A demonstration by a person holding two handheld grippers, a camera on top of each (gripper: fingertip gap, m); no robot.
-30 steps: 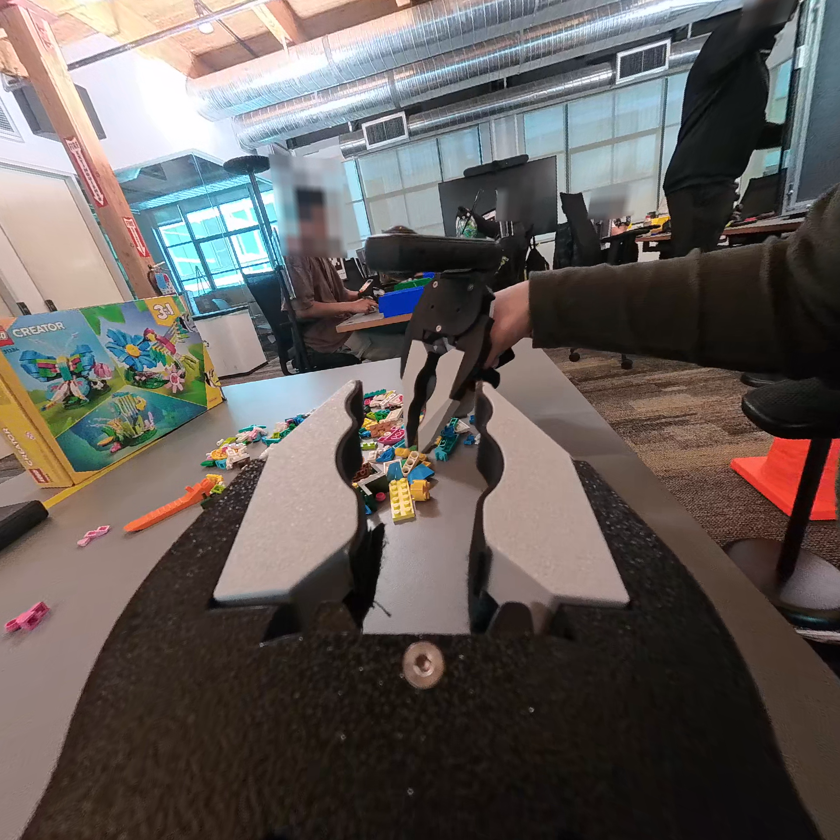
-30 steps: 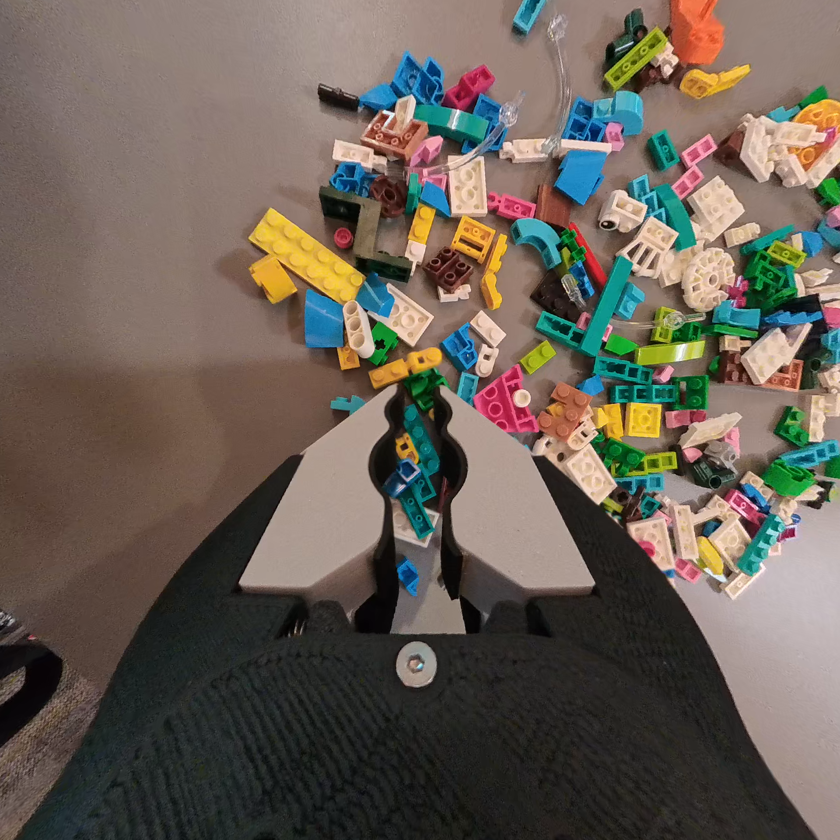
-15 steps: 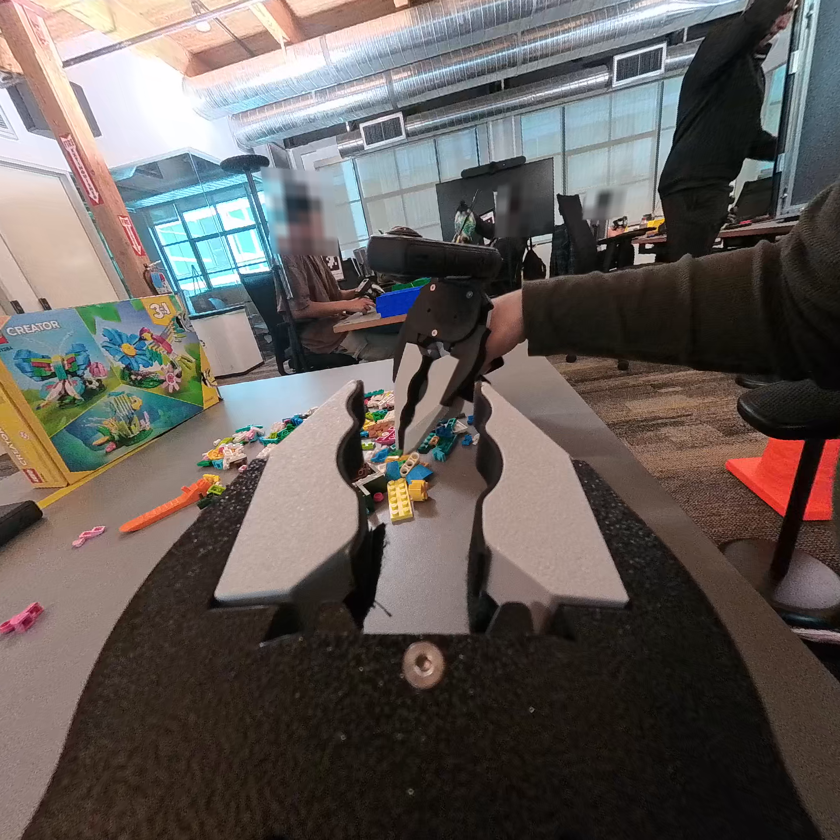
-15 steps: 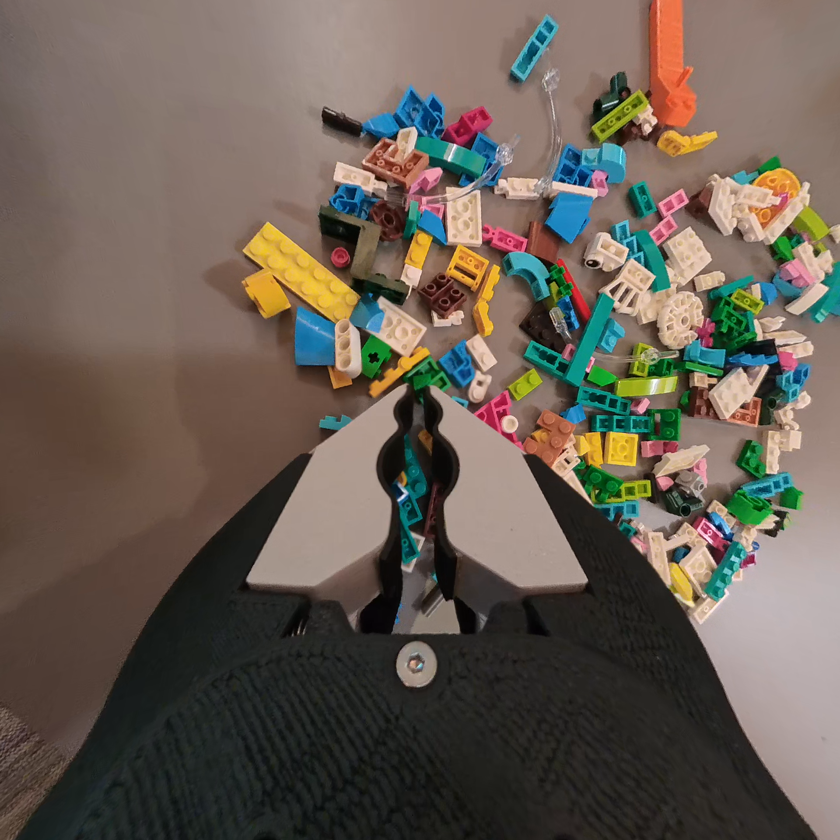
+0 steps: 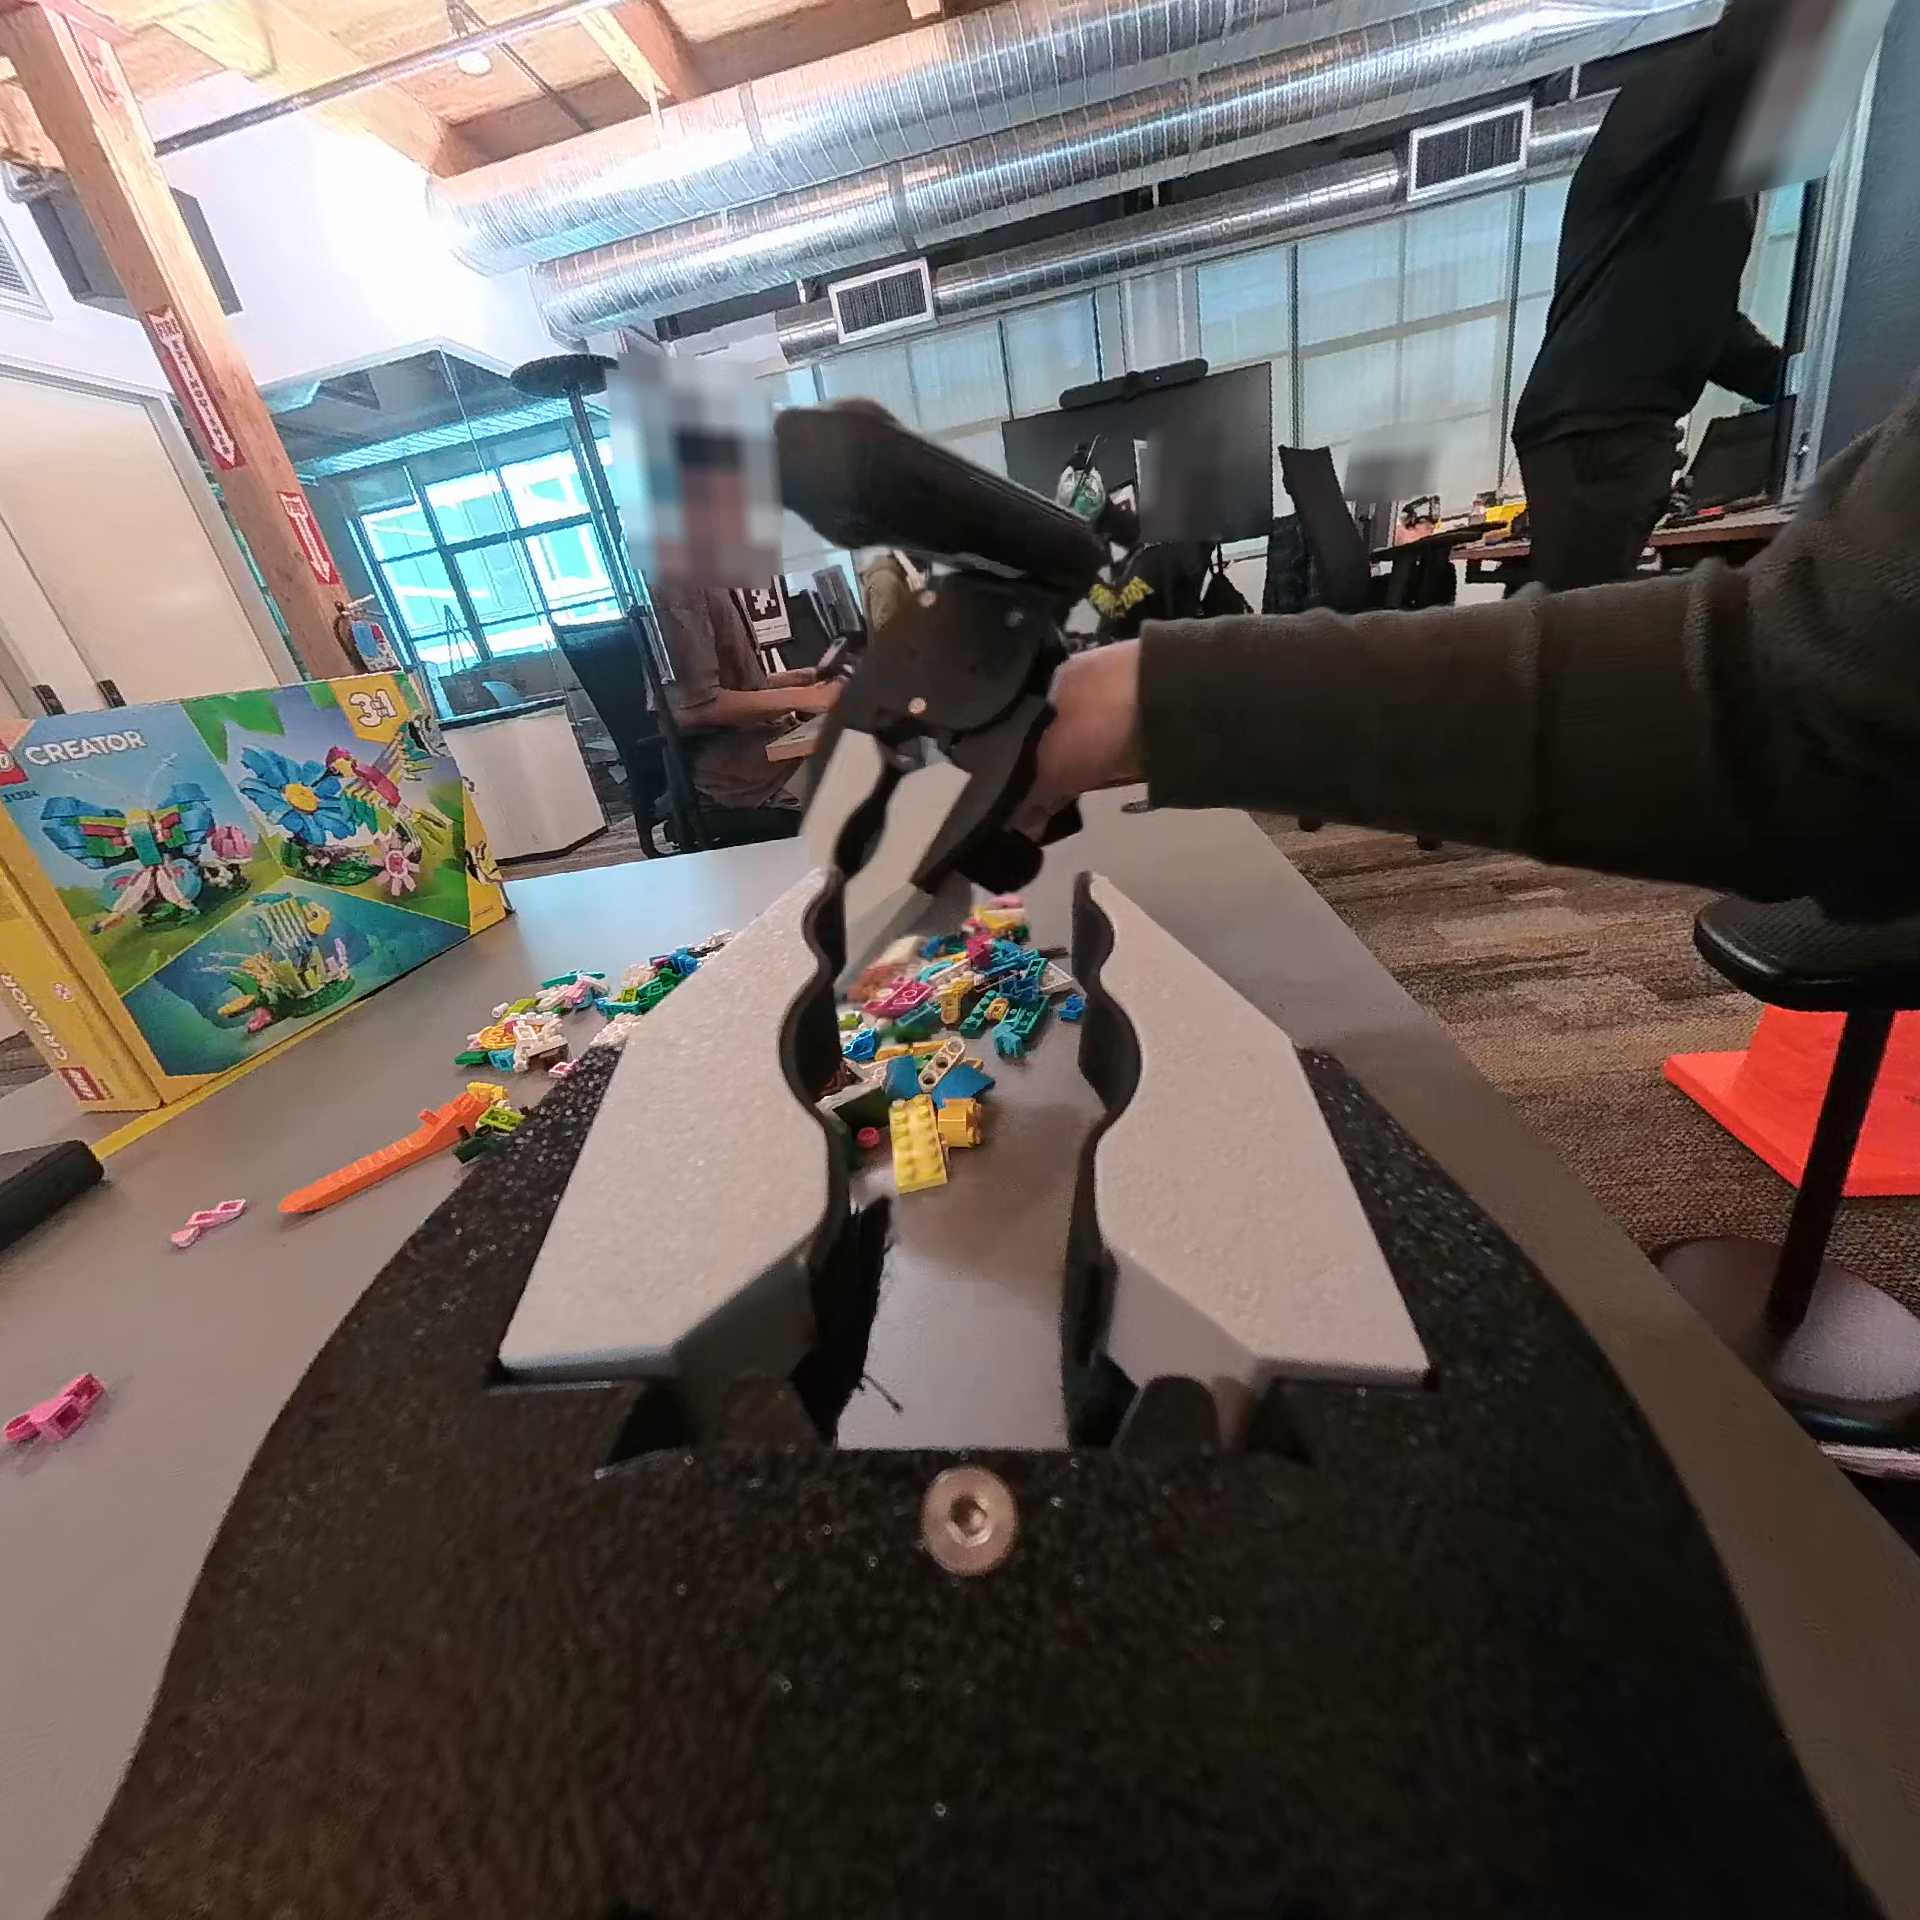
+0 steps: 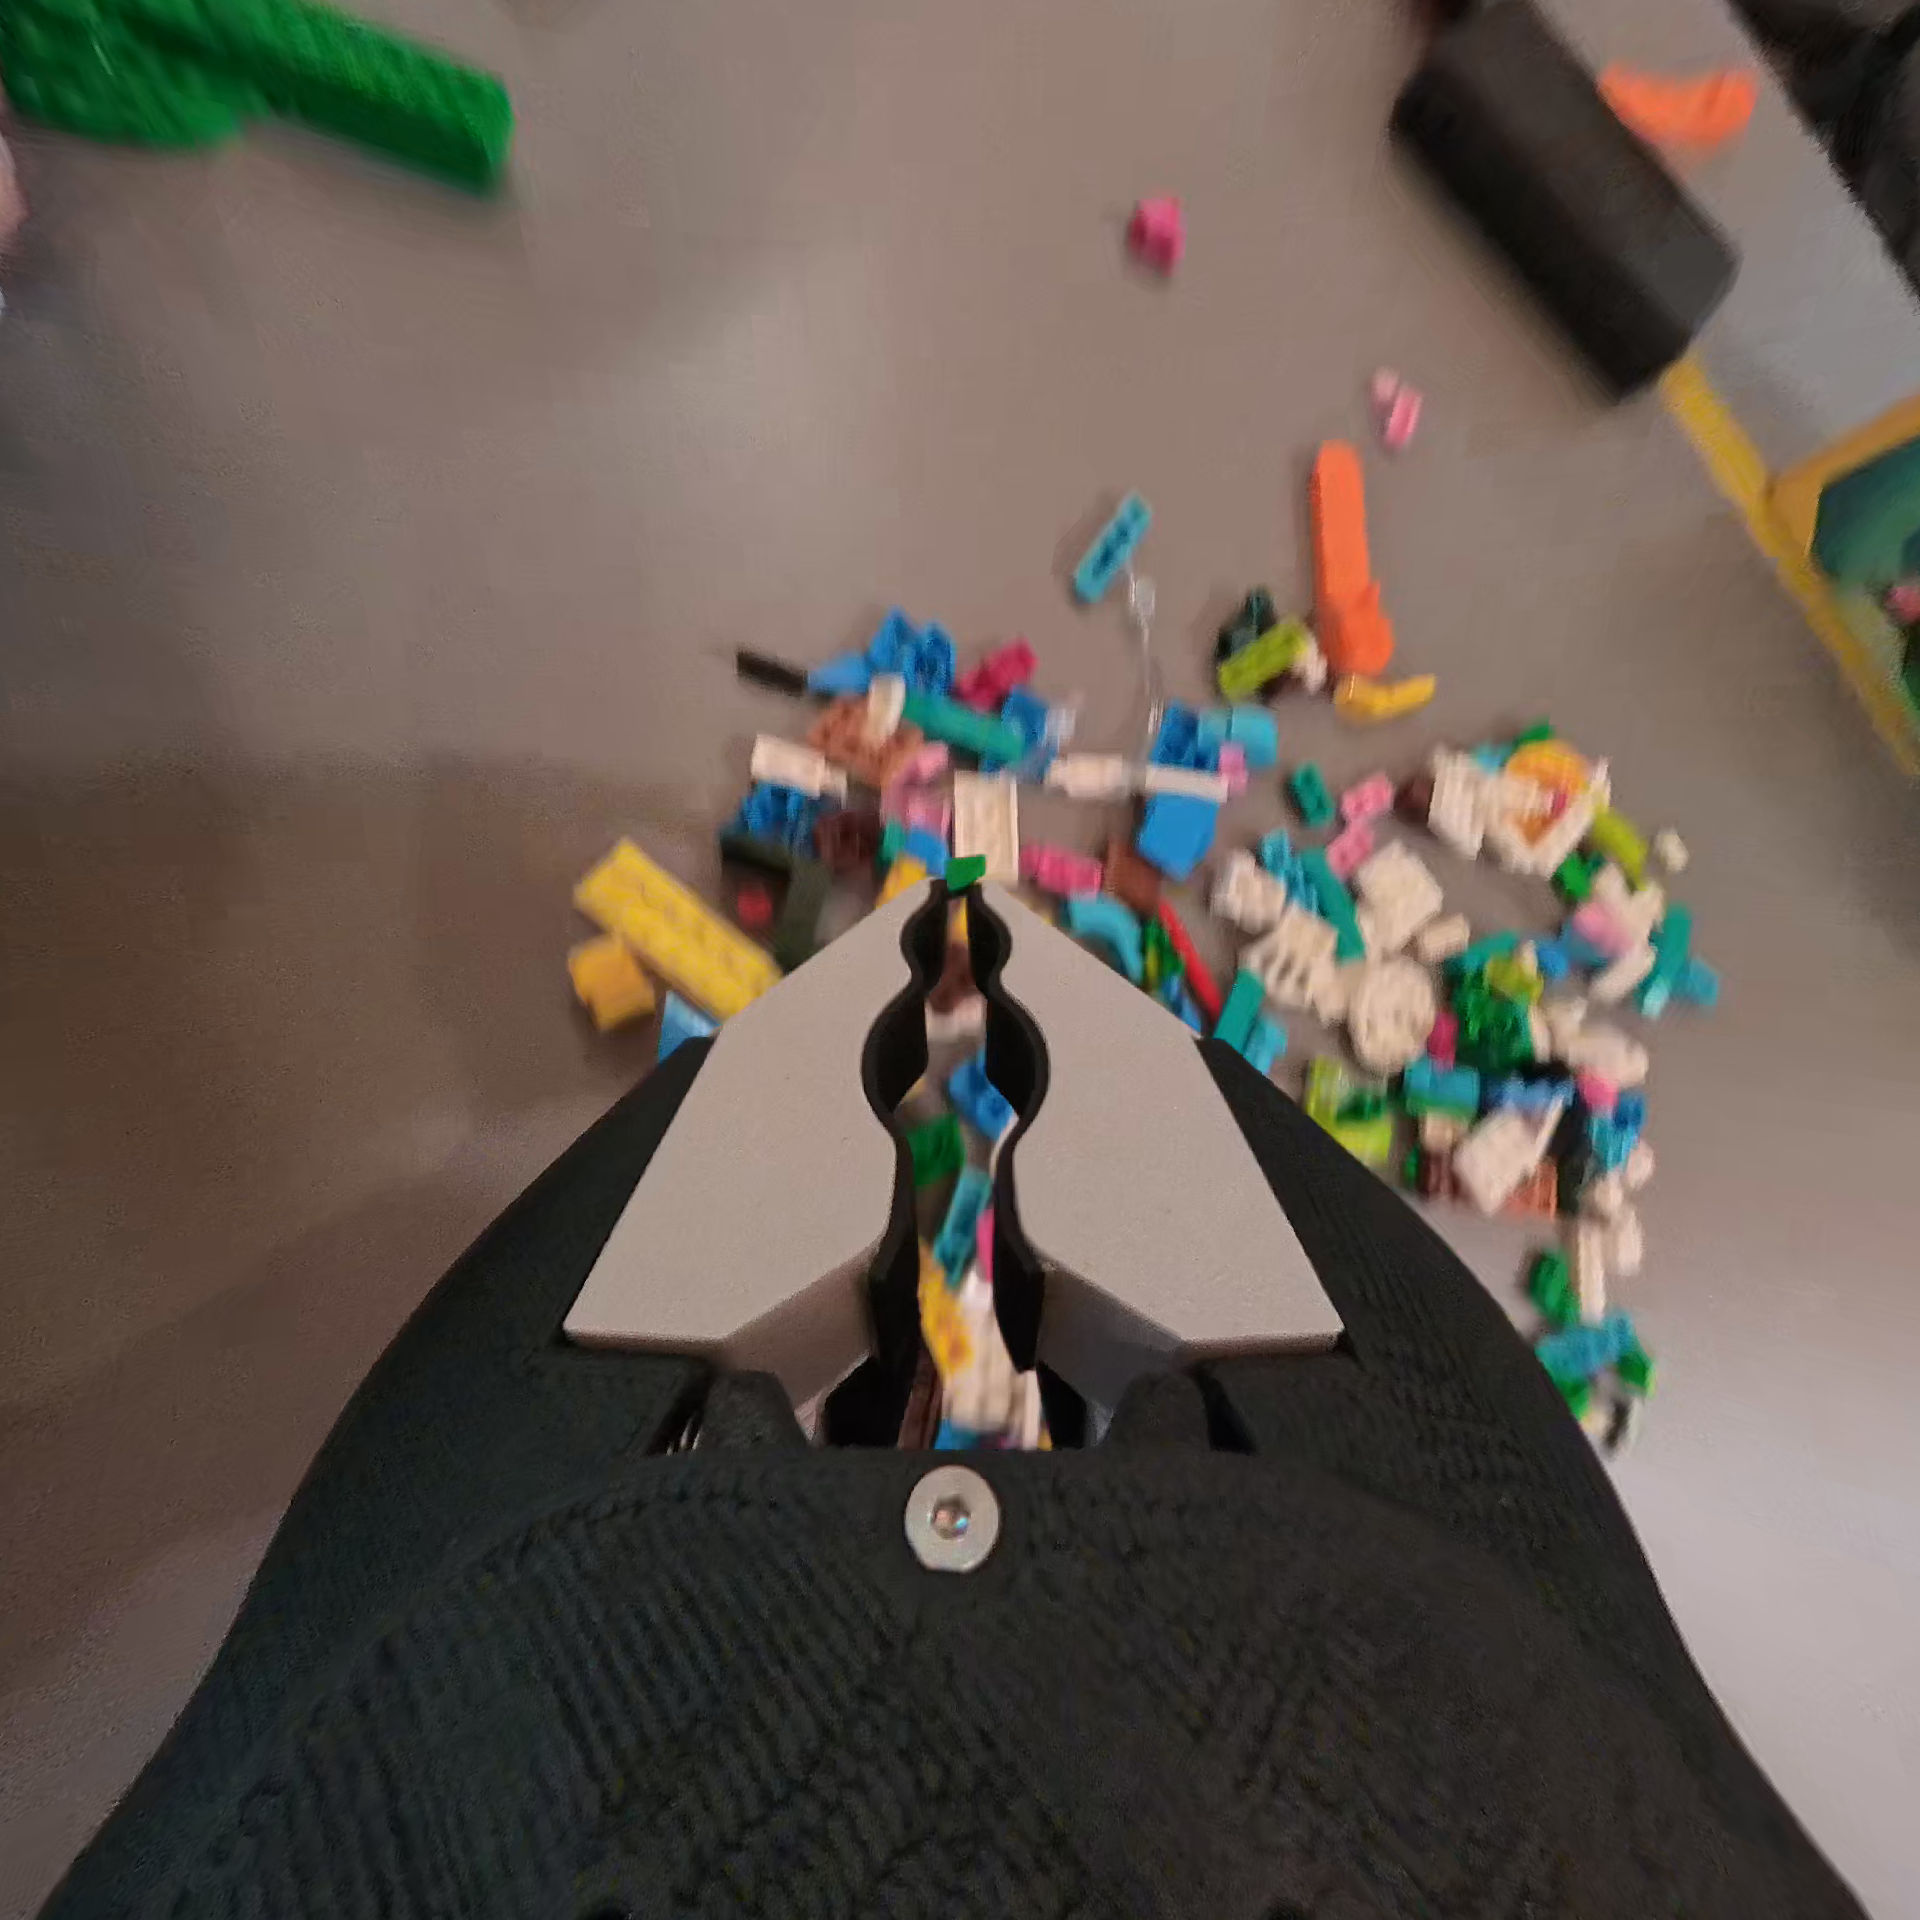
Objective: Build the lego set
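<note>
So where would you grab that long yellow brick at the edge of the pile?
Across the long yellow brick's narrow width, mid-length, coming from above. It lies flat, studs up, at the pile's edge, with bare table along one long side; the other side looks crowded.

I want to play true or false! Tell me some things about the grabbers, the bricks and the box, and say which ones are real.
1. The right gripper pinches a tiny green piece at its tips. True.
2. The left gripper is squeezed shut on a yellow brick. False: its jaws stand wide open and hold nothing; the yellow brick lies on the table.
3. The set's box stands on the table, left of the brick pile. True.
4. The long orange piece is stacked on top of the box. False: it lies flat on the table, beside the pile.
5. All the bricks are already built into one model. False: most lie loose in a heap.
</note>
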